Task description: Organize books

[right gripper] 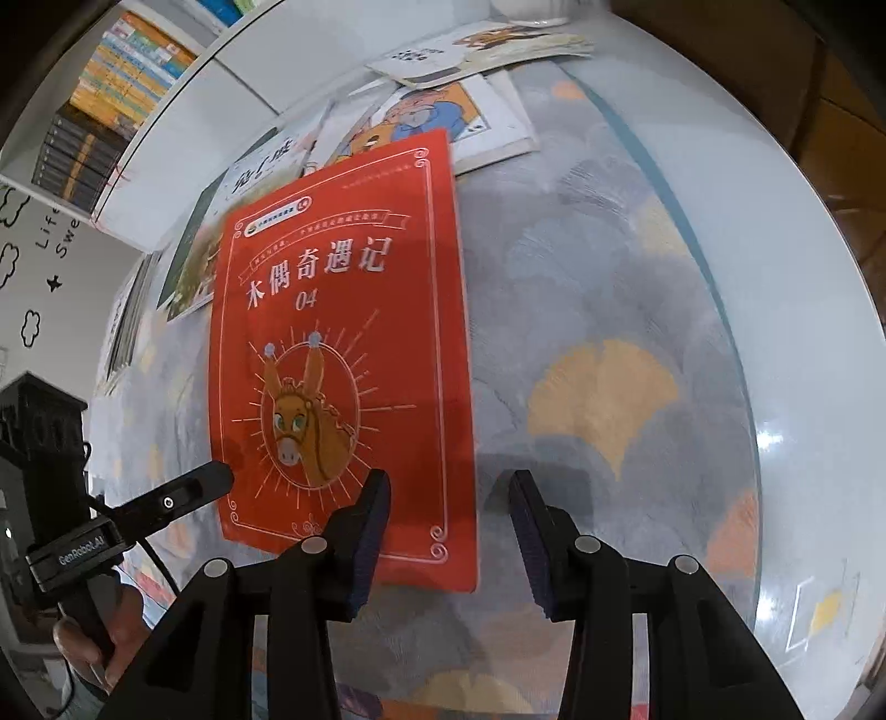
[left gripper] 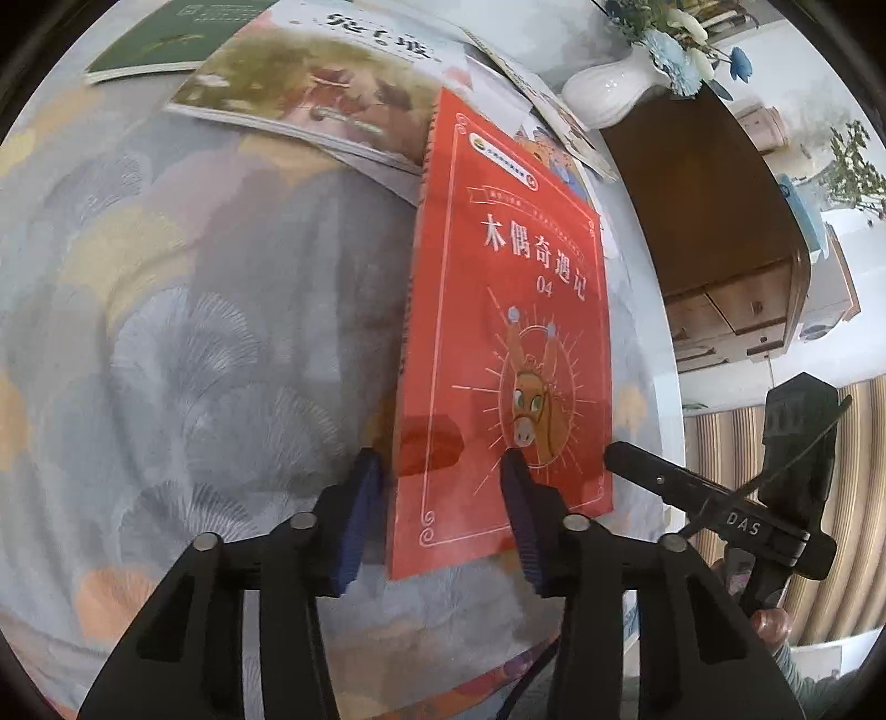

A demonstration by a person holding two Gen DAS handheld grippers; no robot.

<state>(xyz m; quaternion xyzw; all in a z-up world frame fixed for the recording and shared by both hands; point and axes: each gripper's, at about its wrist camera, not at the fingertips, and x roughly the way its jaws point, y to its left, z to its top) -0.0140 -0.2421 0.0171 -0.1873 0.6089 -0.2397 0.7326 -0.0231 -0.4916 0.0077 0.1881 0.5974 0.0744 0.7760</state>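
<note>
A red book (left gripper: 498,332) with a donkey on its cover lies on the patterned tablecloth, its top end resting on other books. My left gripper (left gripper: 440,471) is open astride the book's left edge, one blue pad over the cloth and the other over the cover. My right gripper (right gripper: 449,487) is open astride the red book's (right gripper: 343,343) right edge in the same way. From the right wrist view, a finger (right gripper: 183,493) of the left gripper reaches the book's left edge. No pad visibly presses on the book.
Behind the red book lie a large illustrated book (left gripper: 310,88), a green book (left gripper: 160,39) and picture books (right gripper: 437,116). A white vase (left gripper: 609,88) with blue flowers stands at the table's far edge. A bookshelf (right gripper: 111,83) and the round table rim (right gripper: 803,332) show too.
</note>
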